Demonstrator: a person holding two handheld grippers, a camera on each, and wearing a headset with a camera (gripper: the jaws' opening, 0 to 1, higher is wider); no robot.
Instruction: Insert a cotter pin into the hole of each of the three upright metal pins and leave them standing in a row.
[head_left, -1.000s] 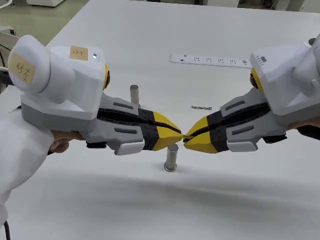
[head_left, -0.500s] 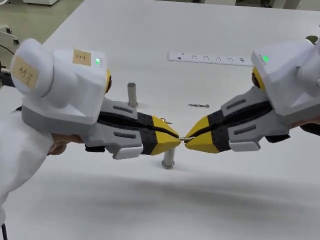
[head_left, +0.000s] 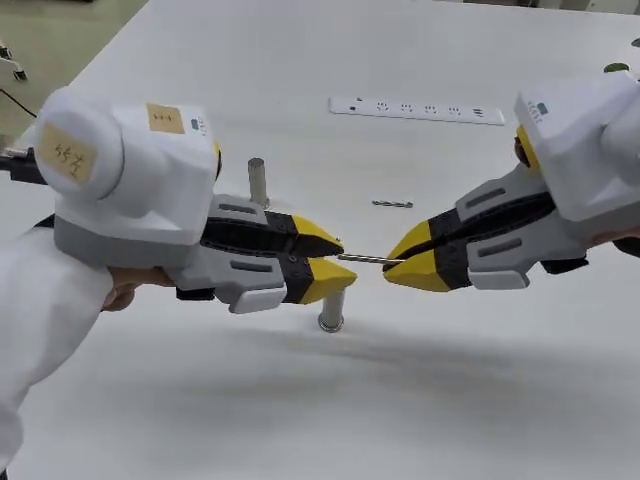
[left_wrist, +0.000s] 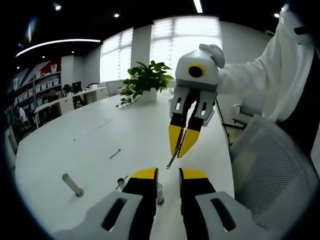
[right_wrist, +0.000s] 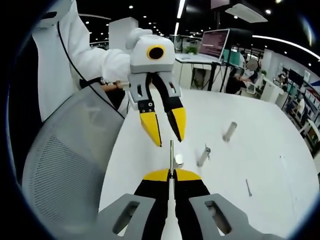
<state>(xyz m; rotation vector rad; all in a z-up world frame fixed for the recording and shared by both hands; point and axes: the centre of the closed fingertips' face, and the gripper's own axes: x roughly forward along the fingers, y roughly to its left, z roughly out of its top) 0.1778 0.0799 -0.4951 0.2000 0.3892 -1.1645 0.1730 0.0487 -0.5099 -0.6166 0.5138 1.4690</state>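
Observation:
My right gripper (head_left: 392, 270) is shut on a thin cotter pin (head_left: 362, 259) that points left, level above the table. The pin's free end lies between the spread jaws of my open left gripper (head_left: 345, 259). In the right gripper view the cotter pin (right_wrist: 171, 150) sticks out from my shut right gripper (right_wrist: 170, 173) toward the left gripper (right_wrist: 168, 141). One upright metal pin (head_left: 331, 308) stands just below the tips, another metal pin (head_left: 257, 181) farther back. A third metal pin (right_wrist: 203, 156) carries a small cotter pin near its top.
A loose cotter pin (head_left: 392, 204) lies on the white table (head_left: 300, 420) behind the grippers. A white power strip (head_left: 417, 109) sits at the far side. A mesh office chair (right_wrist: 65, 160) and a person's white sleeve (head_left: 40, 330) are on the near side.
The left jaws have opened and the two grippers have drawn apart. The cotter pin now shows at length between them, held by the right gripper.

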